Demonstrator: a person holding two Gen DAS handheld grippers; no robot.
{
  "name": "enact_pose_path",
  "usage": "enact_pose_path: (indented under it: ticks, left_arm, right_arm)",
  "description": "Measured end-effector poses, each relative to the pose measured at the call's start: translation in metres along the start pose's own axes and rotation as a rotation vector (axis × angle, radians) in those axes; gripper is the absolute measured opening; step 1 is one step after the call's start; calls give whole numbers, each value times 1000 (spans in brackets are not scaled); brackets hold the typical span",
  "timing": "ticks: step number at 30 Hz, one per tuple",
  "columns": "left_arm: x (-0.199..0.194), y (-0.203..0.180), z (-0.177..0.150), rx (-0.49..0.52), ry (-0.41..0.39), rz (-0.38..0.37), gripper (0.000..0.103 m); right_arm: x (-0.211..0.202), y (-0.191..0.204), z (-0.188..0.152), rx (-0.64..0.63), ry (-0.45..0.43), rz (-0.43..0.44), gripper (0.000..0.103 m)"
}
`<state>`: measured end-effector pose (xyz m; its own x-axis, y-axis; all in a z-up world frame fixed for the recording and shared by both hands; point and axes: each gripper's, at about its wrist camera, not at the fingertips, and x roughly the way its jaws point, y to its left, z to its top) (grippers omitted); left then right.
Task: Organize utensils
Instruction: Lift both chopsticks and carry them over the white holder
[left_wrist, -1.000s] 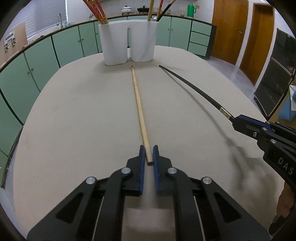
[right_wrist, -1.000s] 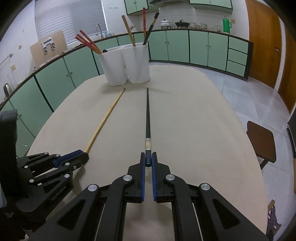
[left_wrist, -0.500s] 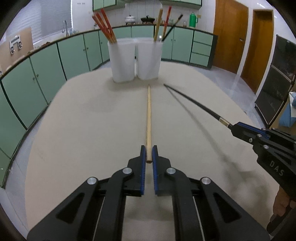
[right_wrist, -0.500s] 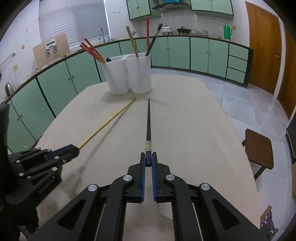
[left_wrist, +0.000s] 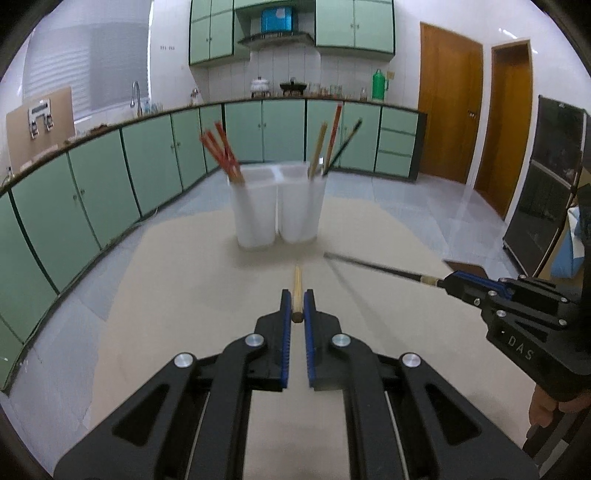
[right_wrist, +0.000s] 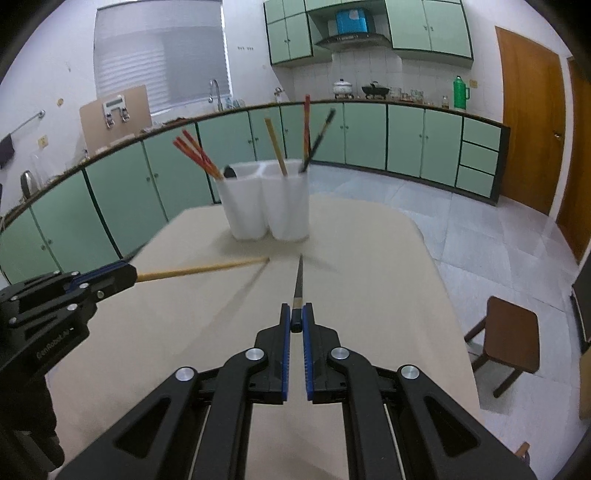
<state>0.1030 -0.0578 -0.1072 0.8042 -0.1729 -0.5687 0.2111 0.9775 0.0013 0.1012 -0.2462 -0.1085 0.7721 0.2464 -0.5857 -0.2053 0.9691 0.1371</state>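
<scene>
Inspecting task status: partly done, approx. midway by my judgement. The white holder (left_wrist: 277, 206), a twin-compartment unit, is standing at the far end of the table (left_wrist: 184, 295). Its left compartment is already housing the red chopsticks (left_wrist: 221, 155). In the right wrist view a dark rounded item, poss. a spoon or ladle head, is also showing in that compartment; the view is too blurred to confirm. The right compartment is housing three mixed sticks, one wooden, one red, one black (right_wrist: 317, 138).

Outstanding: two loose pieces, neither yet binned.

Tongs, L side: the left gripper (left_wrist: 297, 304) is clamping the butt end of the wooden chopstick (left_wrist: 296, 282), jaws nearly fully closed w/ only the stick's width between the blue pads. The stick is pointing ahead toward the holder, its tip well short of it and apparently clear of the table surface.

Tongs, R side: the right gripper (right_wrist: 296, 319) is likewise pinching the butt end of the black chopstick (right_wrist: 298, 280), jaws all but closed on it. The stick is aiming at the holder, tip stopping short of its base.

Both sticks are converging toward each other near their tips but not touching. Remaining work, in my est.: carrying each to the holder, tipping upright, dropping in. No other loose utensils are showing on the table.
</scene>
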Motion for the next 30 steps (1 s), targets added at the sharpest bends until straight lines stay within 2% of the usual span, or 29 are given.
enact_pose_path:
  ticks: [9,22,30]
  left_arm:
    - [-16,8,42,5,-96,-26,6]
    - [-29,20,80,36,-176,-46,6]
    - [-36,26,110,57,-231,-62,5]
  right_arm:
    - [-15,11,60,-36,-77,64,6]
    - [-17,25,125,-111,-70,180,6]
    - [-26,38,168,-145,-125,231,6]
